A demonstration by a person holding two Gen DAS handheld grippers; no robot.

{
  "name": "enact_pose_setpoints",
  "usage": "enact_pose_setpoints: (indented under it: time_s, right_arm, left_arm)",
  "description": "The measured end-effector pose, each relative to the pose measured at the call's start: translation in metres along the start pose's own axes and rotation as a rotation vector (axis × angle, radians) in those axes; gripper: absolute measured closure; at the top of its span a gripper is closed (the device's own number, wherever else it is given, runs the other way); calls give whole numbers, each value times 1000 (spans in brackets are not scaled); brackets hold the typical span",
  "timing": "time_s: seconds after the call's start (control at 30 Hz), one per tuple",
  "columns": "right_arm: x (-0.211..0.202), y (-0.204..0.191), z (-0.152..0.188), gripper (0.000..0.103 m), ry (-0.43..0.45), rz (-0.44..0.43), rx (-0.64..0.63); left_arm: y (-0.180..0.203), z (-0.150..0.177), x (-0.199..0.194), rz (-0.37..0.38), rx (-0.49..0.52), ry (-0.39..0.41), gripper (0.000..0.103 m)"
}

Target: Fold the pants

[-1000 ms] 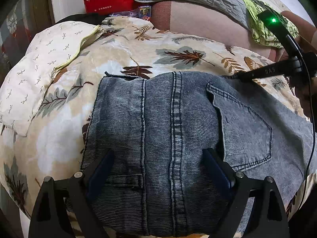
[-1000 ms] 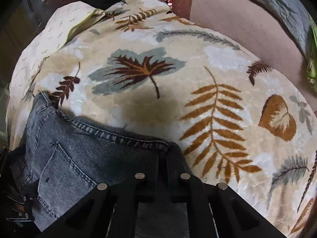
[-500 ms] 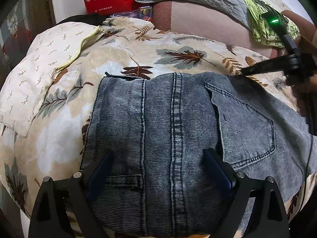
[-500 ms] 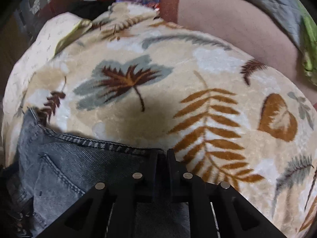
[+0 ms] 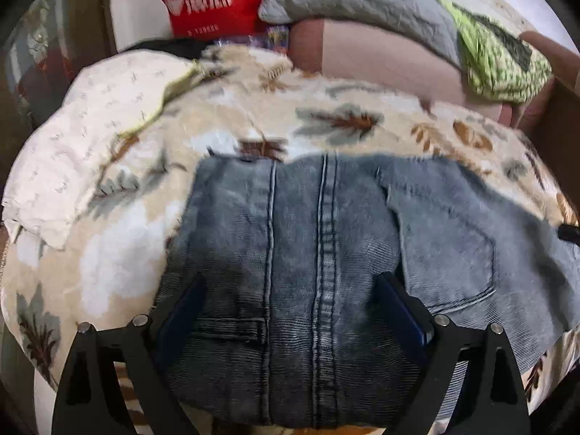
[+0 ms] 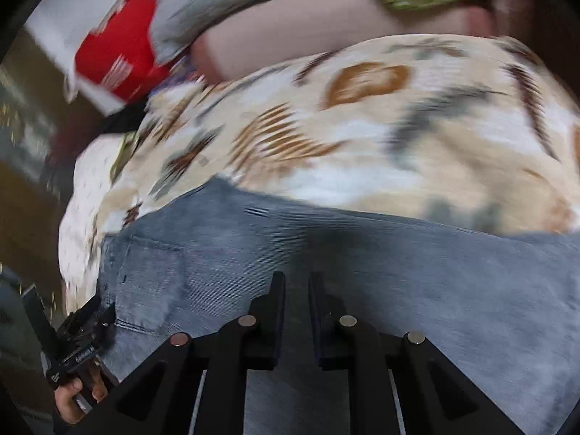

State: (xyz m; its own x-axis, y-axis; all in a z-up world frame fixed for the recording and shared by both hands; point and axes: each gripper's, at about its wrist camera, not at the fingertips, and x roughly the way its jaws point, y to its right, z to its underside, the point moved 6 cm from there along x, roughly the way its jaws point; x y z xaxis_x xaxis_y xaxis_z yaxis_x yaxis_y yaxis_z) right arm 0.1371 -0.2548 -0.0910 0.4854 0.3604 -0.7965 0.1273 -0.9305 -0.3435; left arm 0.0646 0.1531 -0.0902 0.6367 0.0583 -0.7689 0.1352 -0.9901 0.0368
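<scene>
Letting go, my right hand-held gripper [image 6: 296, 291] had just cracked narrowly open, empty, off the pants [image 6: 362, 261] edge; left hand-held gripper [image 5: 290, 297] wide, hovering; fold laid.

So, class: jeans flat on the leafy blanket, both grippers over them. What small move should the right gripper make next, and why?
Probably open the right gripper wider and lower it onto the jeans edge. Its jaws have just been opening, stand a narrow gap apart and hold no cloth. The left gripper hangs open over the waistband, gripping nothing, so no fold can start until an edge is pinched.
</scene>
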Motion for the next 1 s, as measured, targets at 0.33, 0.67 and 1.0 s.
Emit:
enact_pose_setpoints:
  time_s: [0.33,0.67,1.0]
  right_arm:
    - [-37,210,-3,86,-63,303,199]
    - [-33,210,-19,100,-31,370,118]
    - [-31,111,-13,91,-52,57,13]
  left_arm:
    - [85,9,-3,38,188,0,9]
    - [86,22,13,-2,227,-26,7]
    - [86,24,12,17,228,-17,7]
